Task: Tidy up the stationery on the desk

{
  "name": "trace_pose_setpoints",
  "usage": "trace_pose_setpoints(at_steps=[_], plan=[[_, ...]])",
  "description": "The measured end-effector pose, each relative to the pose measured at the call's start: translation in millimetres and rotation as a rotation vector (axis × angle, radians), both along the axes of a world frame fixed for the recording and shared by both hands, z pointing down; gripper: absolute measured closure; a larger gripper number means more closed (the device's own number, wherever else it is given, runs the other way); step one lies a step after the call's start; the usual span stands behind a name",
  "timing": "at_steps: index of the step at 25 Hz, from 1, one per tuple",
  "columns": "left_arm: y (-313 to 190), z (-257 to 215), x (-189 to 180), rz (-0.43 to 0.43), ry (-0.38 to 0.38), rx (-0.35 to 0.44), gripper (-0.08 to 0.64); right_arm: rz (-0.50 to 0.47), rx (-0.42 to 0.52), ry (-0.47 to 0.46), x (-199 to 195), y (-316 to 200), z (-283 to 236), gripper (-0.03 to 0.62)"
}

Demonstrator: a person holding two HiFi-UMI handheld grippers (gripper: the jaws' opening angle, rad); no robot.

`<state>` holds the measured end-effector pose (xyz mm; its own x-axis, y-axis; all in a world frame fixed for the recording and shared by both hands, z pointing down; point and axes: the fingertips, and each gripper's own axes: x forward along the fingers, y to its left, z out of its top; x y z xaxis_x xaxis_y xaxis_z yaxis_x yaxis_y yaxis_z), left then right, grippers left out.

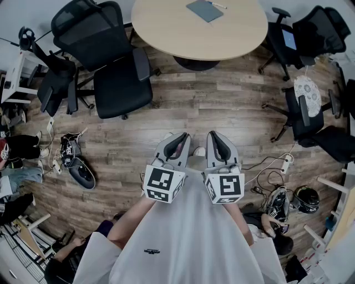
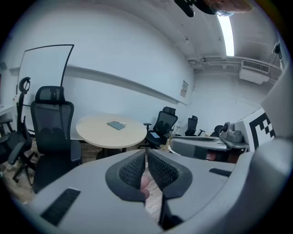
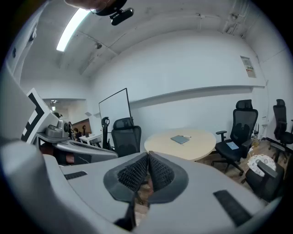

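A round beige desk [image 1: 166, 25] stands far ahead of me, across a stretch of wooden floor. On it lie a grey notebook [image 1: 204, 10] and a pen [image 1: 217, 5] beside it. The same notebook [image 2: 116, 125] shows small in the left gripper view, and the notebook [image 3: 180, 139] shows again in the right gripper view. My left gripper [image 1: 178, 142] and right gripper [image 1: 216, 141] are held side by side close to my body, well short of the desk. Both are shut with their tips touching and nothing between them.
A black office chair [image 1: 108, 61] stands left of the desk, and more chairs [image 1: 310, 33] stand at the right. Cables and a power strip [image 1: 287, 161] lie on the floor at the right, with helmets [image 1: 304, 198] and bags near them. A person [image 1: 16, 161] sits at the left edge.
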<state>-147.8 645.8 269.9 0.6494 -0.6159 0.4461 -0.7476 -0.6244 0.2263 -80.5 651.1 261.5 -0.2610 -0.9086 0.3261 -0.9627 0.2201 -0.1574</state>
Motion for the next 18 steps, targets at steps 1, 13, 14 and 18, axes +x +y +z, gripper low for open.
trace_pose_setpoints(at_steps=[1, 13, 14, 18], plan=[[-0.8, -2.4, -2.6, 0.005, -0.005, 0.009, 0.526, -0.003, -0.003, -0.003, -3.3, -1.0, 0.0, 0.555], [-48.4, -8.4, -68.2, 0.023, 0.044, 0.002, 0.526, 0.025, -0.053, -0.075, -69.8, -45.6, -0.9, 0.555], [-55.0, -9.9, -75.7, 0.029, 0.05, 0.008, 0.526, 0.032, -0.05, -0.059, -76.7, -51.4, -1.7, 0.555], [-73.8, -6.2, -107.1, 0.065, 0.065, 0.011, 0.526, 0.068, -0.049, 0.005, -103.8, -70.1, 5.1, 0.555]])
